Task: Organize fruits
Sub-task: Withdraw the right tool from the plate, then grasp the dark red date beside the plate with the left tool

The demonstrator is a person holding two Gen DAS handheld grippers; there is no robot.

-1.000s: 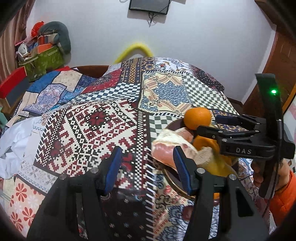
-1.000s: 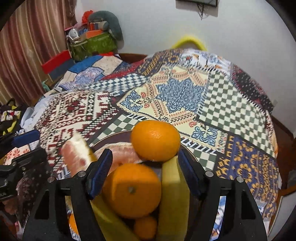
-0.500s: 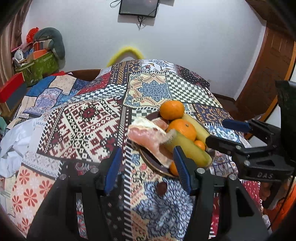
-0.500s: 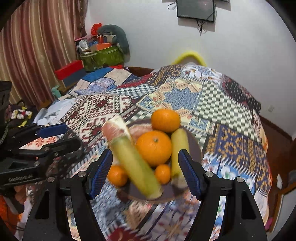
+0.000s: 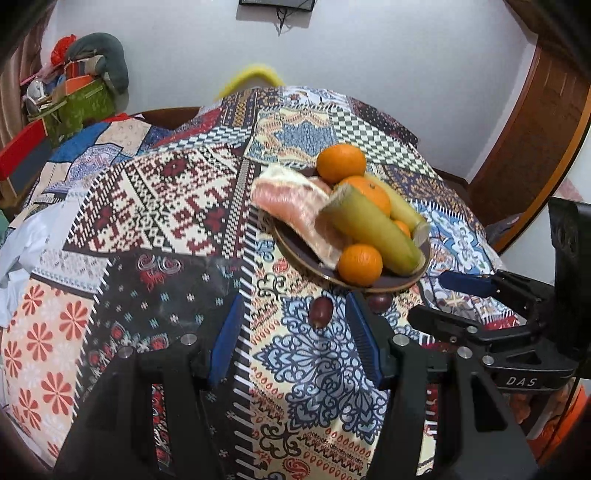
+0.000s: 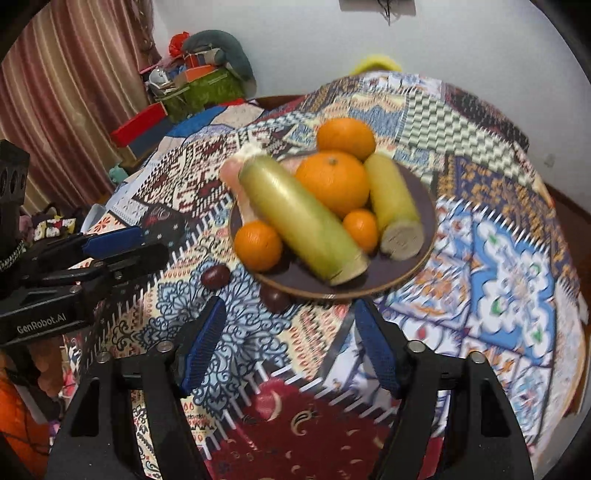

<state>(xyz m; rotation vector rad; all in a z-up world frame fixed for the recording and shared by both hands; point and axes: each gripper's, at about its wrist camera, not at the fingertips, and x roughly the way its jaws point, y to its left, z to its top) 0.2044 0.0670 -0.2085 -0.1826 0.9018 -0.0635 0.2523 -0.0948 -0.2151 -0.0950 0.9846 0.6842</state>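
Fruit fills the brown plate on the patchwork bed cover; two dark plums lie at its seven o'clock. Left hand-held gripper and right hand-held gripper hover spread wide, holding nothing.

A patchwork-patterned cloth covered the table. Behind it rose a white wall with a dark screen mounted high, cables dangling beneath. A yellow curved object showed past the far edge. At left, striped curtains hung beside a green bag heaped with clutter. A wooden door stood at right.
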